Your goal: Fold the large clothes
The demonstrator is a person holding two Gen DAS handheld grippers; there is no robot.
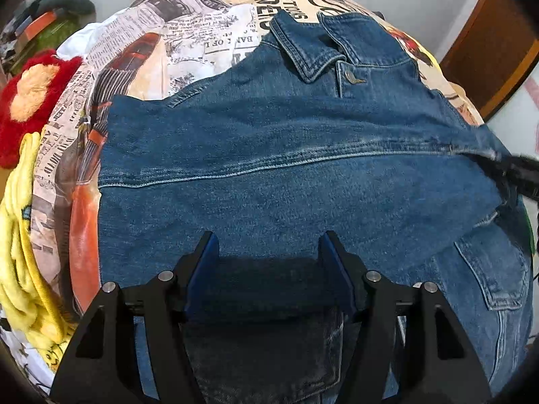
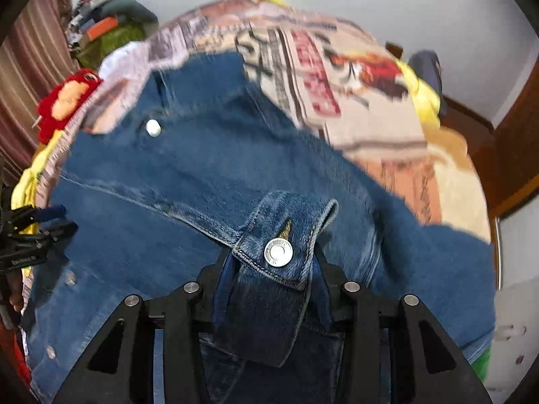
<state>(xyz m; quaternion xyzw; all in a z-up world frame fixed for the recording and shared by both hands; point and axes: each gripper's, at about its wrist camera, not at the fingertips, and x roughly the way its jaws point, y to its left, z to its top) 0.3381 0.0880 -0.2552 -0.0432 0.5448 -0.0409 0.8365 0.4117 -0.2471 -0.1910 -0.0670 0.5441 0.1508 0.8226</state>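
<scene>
A blue denim jacket [image 1: 286, 168] lies on a bed with a newspaper-print cover [image 1: 188, 33], collar at the far end. A sleeve is folded across its chest. My left gripper [image 1: 269, 245] hovers open just above the jacket's lower part, holding nothing. My right gripper [image 2: 273, 256] is shut on the sleeve cuff [image 2: 279, 235], which has a metal button [image 2: 278, 253], and holds it over the jacket [image 2: 168, 185]. The left gripper [image 2: 43, 219] also shows at the left edge of the right wrist view.
A red and orange plush item [image 1: 30, 101] and yellow cloth [image 1: 23, 252] lie at the bed's left edge. A pile of clothes [image 1: 50, 17] sits at the far left. A wooden door frame [image 1: 488, 57] stands at the right. Yellow cloth [image 2: 424, 97] lies at the bed's far side.
</scene>
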